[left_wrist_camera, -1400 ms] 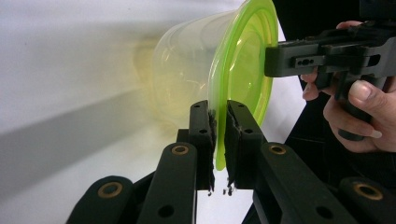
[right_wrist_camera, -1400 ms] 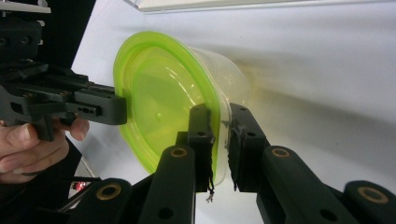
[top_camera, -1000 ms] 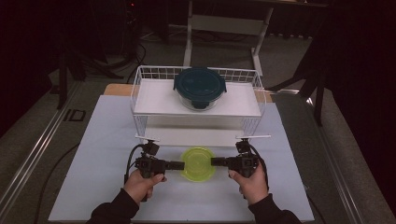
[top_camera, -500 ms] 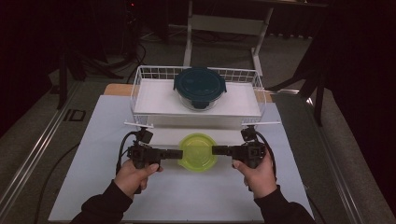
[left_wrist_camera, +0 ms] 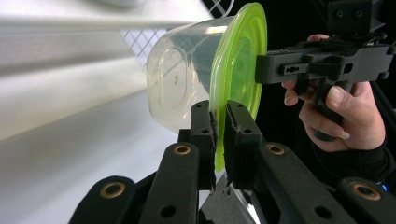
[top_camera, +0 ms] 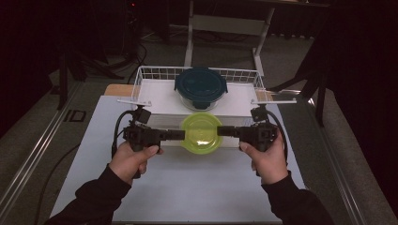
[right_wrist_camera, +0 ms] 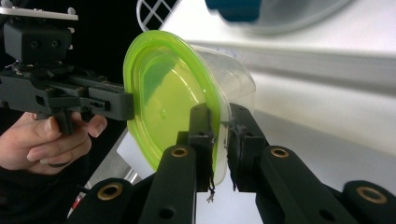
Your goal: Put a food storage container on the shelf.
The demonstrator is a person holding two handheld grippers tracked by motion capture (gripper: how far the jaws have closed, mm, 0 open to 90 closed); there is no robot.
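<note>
**Two grippers, one little tub with a green lid**

So the left gripper (top_camera: 180, 135) is pinching the rim of the green lid (top_camera: 202, 132) with its jaws nearly all the way together, and the right gripper (top_camera: 221, 131) is doing the exact same thing on the opposite edge. Both are pointing inward at each other, so the lidded clear container (left_wrist_camera: 180, 84) is sitting right between the two sets of jaws, hanging off the table (top_camera: 197, 187) rather than resting on it. In the left gripper view the lid edge is sandwiched between the black pads (left_wrist_camera: 212, 135), with the clear tub body bulging out to one side. Same story in the right gripper view, where the lid is facing the camera side on.

Just past the grippers, the white wire basket (top_camera: 141, 82) is standing on the table, and a bigger glass container with a dark teal lid (top_camera: 201, 83) is sitting inside it.
</note>
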